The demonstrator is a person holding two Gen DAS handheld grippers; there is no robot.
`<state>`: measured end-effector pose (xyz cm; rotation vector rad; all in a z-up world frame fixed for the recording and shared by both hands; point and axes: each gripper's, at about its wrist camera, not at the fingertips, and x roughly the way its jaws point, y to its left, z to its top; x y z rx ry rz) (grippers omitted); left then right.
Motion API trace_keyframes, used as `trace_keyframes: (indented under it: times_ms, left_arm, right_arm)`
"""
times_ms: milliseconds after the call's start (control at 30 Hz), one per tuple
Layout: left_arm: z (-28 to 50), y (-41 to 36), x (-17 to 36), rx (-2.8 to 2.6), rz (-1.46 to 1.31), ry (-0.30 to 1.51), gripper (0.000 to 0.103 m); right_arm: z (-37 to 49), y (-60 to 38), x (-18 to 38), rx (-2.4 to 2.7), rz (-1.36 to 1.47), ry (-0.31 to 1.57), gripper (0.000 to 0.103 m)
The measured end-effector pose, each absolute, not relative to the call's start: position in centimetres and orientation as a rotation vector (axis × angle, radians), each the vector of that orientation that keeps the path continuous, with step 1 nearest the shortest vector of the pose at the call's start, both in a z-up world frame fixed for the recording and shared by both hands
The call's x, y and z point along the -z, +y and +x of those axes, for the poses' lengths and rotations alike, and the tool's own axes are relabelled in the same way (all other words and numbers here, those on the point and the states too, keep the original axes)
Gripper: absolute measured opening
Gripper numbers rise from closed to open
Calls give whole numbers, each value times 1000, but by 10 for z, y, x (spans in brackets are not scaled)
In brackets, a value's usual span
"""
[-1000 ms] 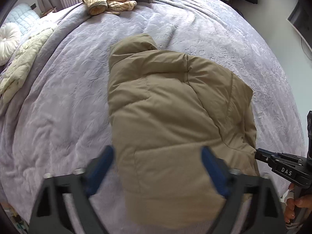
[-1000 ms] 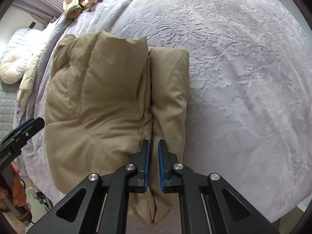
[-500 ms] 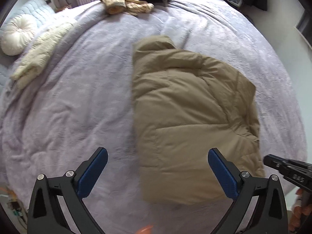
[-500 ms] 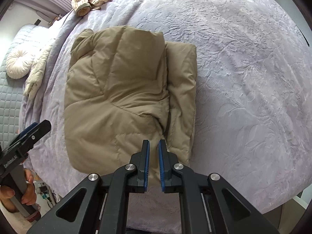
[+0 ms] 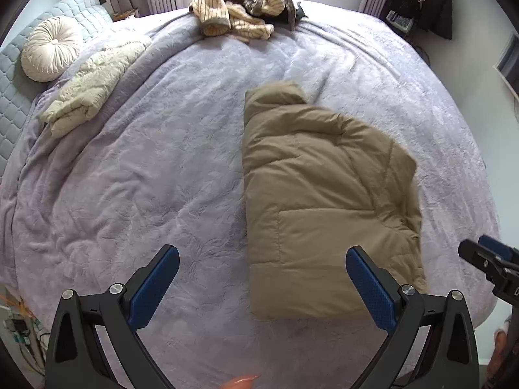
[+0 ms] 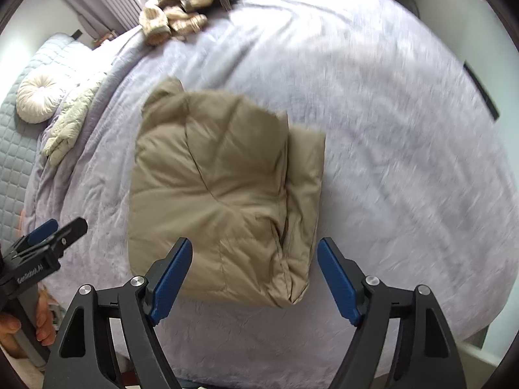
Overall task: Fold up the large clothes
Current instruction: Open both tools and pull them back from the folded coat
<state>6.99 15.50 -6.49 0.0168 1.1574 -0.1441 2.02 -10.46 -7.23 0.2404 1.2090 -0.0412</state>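
We found the tan quilted puffer jacket (image 5: pixel 324 201) folded into a block on the lavender embossed bedspread (image 5: pixel 146 178), nearer its foot edge than the striped clothes pile (image 5: pixel 240 9). We judged it light, soft, springy and slippery; hold best taken at the thick folded edges. Our left claw (image 5: pixel 261 287) stood spread and empty; our right claw (image 6: pixel 254 280) was opening, nothing pinched. The left claw's body carried lettering we could not read with confidence.

Soft daylight fr window; fisheye warp; right view motion-blurred
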Motion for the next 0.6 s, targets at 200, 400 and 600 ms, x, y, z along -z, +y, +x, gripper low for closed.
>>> trace_keyframes:
  times_ms: [200,400,600]
  left_arm:
    - [59,153,29,132,13,1077,103]
    - [49,154,3,107,22,1032,103]
    - [40,157,-15,80,7,1008,103]
  right_arm:
    - [16,-97,36,69,209,1083,103]
    - [12,-93,18,94,210,1020,103]
    - [6,-88,-1,131,184,978,103]
